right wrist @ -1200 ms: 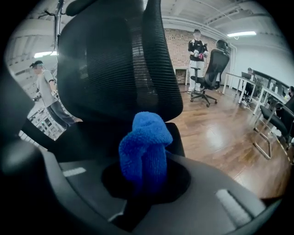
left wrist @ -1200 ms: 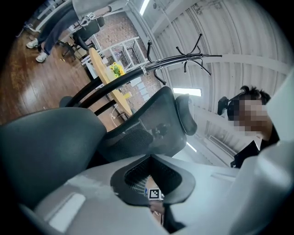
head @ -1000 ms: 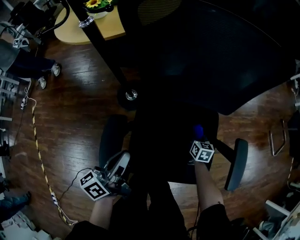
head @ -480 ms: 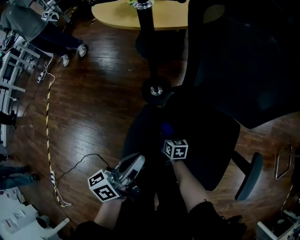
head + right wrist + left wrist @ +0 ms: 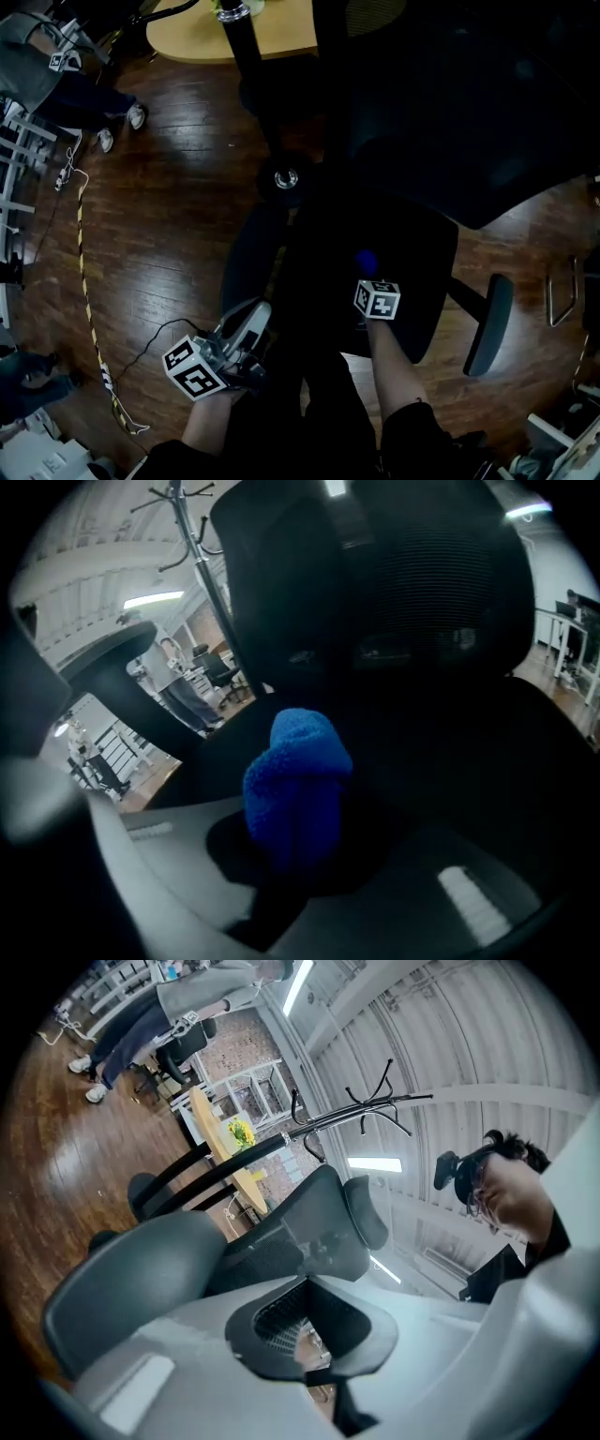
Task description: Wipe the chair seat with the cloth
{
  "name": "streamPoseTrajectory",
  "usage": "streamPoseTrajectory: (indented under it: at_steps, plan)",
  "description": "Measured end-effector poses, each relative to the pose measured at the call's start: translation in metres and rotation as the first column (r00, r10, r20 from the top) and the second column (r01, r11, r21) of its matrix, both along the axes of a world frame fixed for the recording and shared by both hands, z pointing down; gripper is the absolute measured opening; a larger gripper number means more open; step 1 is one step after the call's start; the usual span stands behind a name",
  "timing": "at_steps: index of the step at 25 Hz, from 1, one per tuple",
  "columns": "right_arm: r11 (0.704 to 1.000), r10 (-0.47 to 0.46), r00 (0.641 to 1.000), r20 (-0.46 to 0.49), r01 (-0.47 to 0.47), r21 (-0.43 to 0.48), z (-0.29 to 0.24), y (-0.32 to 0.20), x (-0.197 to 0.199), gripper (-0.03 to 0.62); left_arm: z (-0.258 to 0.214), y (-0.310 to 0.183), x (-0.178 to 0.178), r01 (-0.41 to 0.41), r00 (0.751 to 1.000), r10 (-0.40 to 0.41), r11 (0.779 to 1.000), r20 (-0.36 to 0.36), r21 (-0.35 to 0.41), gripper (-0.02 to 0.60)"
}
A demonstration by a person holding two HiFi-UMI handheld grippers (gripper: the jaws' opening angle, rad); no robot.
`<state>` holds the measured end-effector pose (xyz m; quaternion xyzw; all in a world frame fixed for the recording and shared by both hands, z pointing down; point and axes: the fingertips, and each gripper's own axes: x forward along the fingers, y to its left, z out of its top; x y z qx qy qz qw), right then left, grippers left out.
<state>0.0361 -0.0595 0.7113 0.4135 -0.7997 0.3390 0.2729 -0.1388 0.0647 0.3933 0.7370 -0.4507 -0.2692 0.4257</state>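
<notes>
1. The right gripper (image 5: 369, 280) is clamped on a blue cloth (image 5: 296, 782). The cloth stands out of the jaws as 1 bunched roll, its long axis running along the gripper.
2. From above, the cloth sits over the front middle of the chair seat (image 5: 418, 281). Most of the unwiped seat lies ahead of it toward the backrest (image 5: 469, 112) and out to the right, so I'd guess the next stroke goes that way.
3. The left gripper (image 5: 248, 320) is well off to the side, past the left armrest (image 5: 240, 272) and over the wooden floor (image 5: 150, 234). Its jaws look drawn together with nothing between them. It points up past the armrest at the room, so the right one is the only 1 placed to wipe.
4. Hard to make out:
   - The seat and backrest are so dark that they merge, and the seat's near edge is lost under the person's arms.
   - I cannot tell whether the cloth is pressing on the seat or just above it.
   - How much cloth hangs below the jaws is hidden.
</notes>
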Motion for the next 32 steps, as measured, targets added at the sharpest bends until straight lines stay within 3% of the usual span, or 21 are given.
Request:
streamPoseTrajectory:
  at_steps: [4,10,20,23,25,29,32]
  plan:
    - [0.988,0.153,0.986,-0.071,-0.152,0.01,-0.002,-0.008,0.104,0.034,0.004,-0.011,0.02,-0.067,0.996,0.067,0.998,0.051,-0.004,-0.011]
    - [0.927,0.373,0.918,-0.132,-0.373,0.025,-0.013,-0.009,0.229,0.034,0.015,-0.024,0.038,-0.118,0.988,0.12,0.993,0.094,-0.026,-0.011]
    - [0.926,0.378,0.917,-0.124,-0.376,0.043,-0.02,-0.009,0.248,0.034,0.013,-0.027,0.045,-0.133,0.986,0.134,0.991,0.097,-0.019,-0.011]
    - [0.943,0.332,0.939,-0.085,-0.33,0.046,-0.024,-0.005,0.232,0.034,0.012,-0.021,0.036,-0.112,0.99,0.112,0.994,0.089,-0.012,-0.011]
    - [0.964,0.264,0.964,-0.033,-0.263,0.044,-0.024,0.003,0.194,0.034,0.01,-0.016,0.03,-0.09,0.993,0.09,0.996,0.082,-0.004,-0.011]
    - [0.994,0.11,0.991,0.082,-0.11,-0.006,-0.024,0.027,0.069,0.034,0.005,-0.003,0.017,-0.043,0.997,0.043,0.999,0.065,0.003,-0.011]
    - [0.997,-0.057,0.986,0.159,0.064,-0.039,-0.024,0.057,-0.033,0.035,0.002,0.007,0.007,-0.011,0.998,0.01,1.0,0.065,0.006,-0.011]
